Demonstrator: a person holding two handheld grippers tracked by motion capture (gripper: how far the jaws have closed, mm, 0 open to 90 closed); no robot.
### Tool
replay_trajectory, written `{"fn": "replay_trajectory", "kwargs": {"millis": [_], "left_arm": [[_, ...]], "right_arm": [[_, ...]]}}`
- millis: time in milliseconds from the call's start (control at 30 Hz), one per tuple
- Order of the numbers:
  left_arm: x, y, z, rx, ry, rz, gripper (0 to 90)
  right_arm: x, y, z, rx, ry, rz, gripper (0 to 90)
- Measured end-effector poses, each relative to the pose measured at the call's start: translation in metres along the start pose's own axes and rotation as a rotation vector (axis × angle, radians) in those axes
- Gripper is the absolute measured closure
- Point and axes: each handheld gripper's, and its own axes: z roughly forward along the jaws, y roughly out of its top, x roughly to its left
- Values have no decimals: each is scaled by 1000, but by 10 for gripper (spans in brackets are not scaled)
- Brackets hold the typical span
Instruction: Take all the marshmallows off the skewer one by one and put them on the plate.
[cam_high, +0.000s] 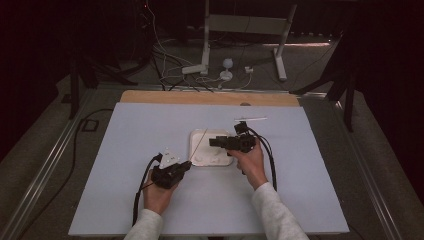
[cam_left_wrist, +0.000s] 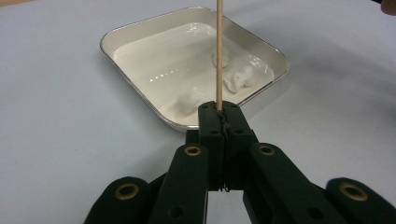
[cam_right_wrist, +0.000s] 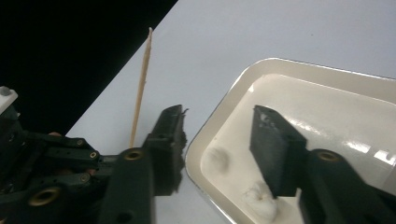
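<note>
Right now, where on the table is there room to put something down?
The lavender table top is bare left of the white tray, and also right of the right gripper. The middle is crowded: the tray holds white lumps, and the left gripper clamps a wooden skewer beside it.

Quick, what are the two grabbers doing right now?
Left gripper: shut on the wooden skewer.
Right gripper: open, holding nothing, jaws straddling the rim of the white tray above a marshmallow.
</note>
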Motion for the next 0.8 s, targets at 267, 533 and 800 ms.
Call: {"fn": "replay_trajectory", "kwargs": {"millis": [267, 533, 800], "left_arm": [[0, 2, 2, -5, 14, -28, 898], [2, 10, 1, -35, 13, -75, 896], [5, 19, 4, -46, 13, -104, 896]], "right_arm": [[2, -6, -5, -7, 1, -18, 340], [9, -18, -18, -72, 17, -87, 161], [15, -28, -36, -124, -49, -157, 3]]}}
